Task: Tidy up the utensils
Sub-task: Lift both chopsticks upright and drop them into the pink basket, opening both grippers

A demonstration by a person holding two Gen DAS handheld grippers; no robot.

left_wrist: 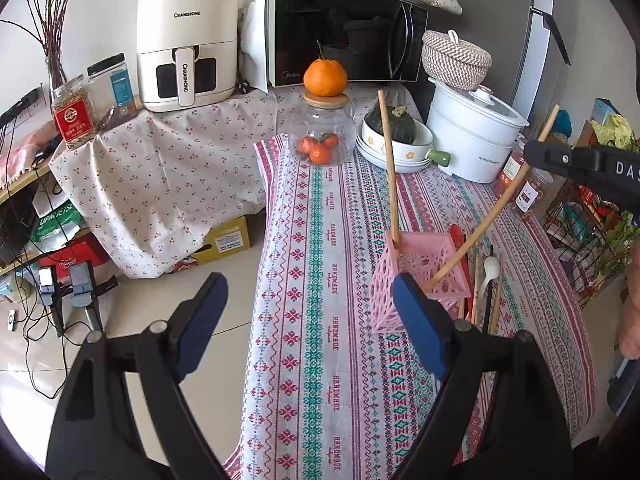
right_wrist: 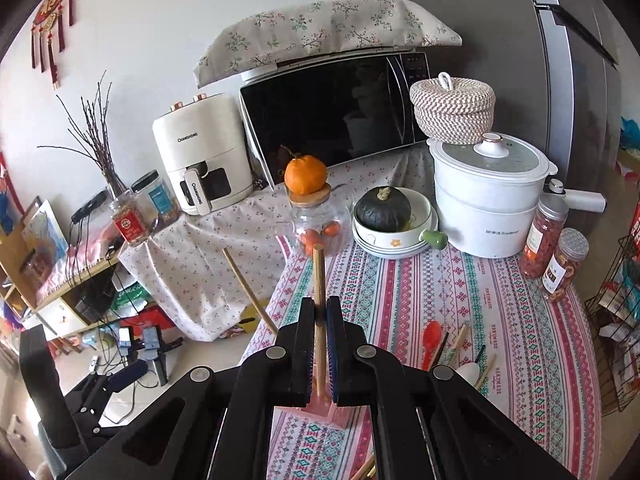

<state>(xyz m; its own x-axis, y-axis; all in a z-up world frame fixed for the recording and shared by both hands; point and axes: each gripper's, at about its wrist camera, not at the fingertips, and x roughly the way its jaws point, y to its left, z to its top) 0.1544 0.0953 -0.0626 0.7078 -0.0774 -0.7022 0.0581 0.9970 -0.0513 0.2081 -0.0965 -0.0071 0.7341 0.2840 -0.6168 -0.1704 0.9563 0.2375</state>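
Jaws of the right gripper pinch a chopstick; left gripper gapes beside the pink basket.

Matt wooden chopstick, perforated pink plastic basket, woven patterned tablecloth.

Pink lattice basket, red spoon, pink-teal patterned tablecloth

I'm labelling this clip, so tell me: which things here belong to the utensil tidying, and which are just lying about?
Part of the job:
pink basket
wooden chopstick clamped in the right gripper
second chopstick standing in the basket
red spoon
white spoon
left gripper, jaws open

Lying about:
microwave
air fryer
glass jar
squash
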